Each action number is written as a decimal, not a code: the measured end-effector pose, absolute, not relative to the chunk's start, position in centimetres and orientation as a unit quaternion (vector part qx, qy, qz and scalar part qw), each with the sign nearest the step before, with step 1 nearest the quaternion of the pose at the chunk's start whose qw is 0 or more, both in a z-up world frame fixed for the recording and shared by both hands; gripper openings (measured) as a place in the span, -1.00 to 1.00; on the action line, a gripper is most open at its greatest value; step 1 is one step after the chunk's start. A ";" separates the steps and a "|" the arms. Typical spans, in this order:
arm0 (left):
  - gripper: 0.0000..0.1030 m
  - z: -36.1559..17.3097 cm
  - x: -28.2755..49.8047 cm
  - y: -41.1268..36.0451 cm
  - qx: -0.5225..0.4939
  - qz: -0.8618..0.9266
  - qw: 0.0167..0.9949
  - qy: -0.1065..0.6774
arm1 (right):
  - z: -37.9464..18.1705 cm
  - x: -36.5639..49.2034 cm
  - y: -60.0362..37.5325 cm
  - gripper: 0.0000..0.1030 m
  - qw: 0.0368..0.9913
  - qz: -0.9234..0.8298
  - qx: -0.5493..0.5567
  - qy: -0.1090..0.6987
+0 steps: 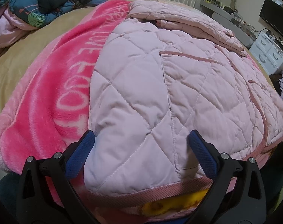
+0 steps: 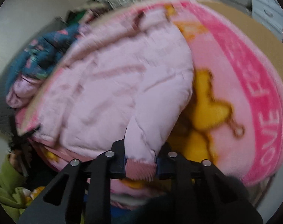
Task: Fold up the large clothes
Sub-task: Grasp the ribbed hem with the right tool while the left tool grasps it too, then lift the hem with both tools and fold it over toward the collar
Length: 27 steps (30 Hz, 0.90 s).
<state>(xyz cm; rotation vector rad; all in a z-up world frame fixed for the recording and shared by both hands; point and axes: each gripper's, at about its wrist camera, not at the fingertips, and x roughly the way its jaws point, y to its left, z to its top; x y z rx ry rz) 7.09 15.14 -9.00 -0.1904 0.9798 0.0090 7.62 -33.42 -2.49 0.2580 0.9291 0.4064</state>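
Left wrist view: the left tool (image 1: 141, 136) stood wide open, its blue pads (image 1: 79, 155) apart over the hem of a pale pink quilted jacket (image 1: 160, 85) and gripping nothing. The jacket lay spread on a hot-pink blanket (image 1: 53, 85) on the bed (image 1: 16, 59); a dark floral quilt (image 1: 38, 1) lay bunched at 10 o'clock, white drawers (image 1: 270, 52) at 2 o'clock. Right wrist view, blurred: the right tool (image 2: 140, 163) was closed on the jacket's ribbed cuff (image 2: 140, 169), the sleeve running toward 12 o'clock, the blanket's yellow figures (image 2: 210, 108) at 3 o'clock.
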 end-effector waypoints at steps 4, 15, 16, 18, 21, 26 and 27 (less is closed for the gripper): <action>0.82 -8.9 7.2 15.0 -0.094 0.012 0.876 0.473 | 0.9 8.2 -32.8 -0.65 0.888 0.212 0.137 0.384; -0.70 -7.0 6.6 14.4 -0.090 -0.005 0.889 0.449 | 1.9 9.4 -32.6 -0.65 0.896 0.207 0.147 0.365; -0.77 -6.5 6.6 14.3 -0.089 -0.010 0.892 0.443 | 1.8 9.3 -32.6 -0.65 0.896 0.205 0.148 0.365; -0.80 -5.6 6.6 14.3 -0.089 -0.015 0.896 0.435 | 1.7 9.2 -32.8 -0.65 0.896 0.202 0.152 0.365; -0.82 -4.3 6.8 14.4 -0.098 -0.021 0.902 0.421 | 1.8 9.2 -32.8 -0.66 0.897 0.201 0.155 0.362; -0.84 -1.9 7.5 14.0 -0.087 -0.026 0.916 0.390 | 2.6 9.8 -33.2 -0.68 0.901 0.197 0.169 0.347; -0.85 -1.5 7.8 13.9 -0.083 -0.026 0.919 0.385 | 2.8 10.0 -33.3 -0.68 0.902 0.196 0.173 0.343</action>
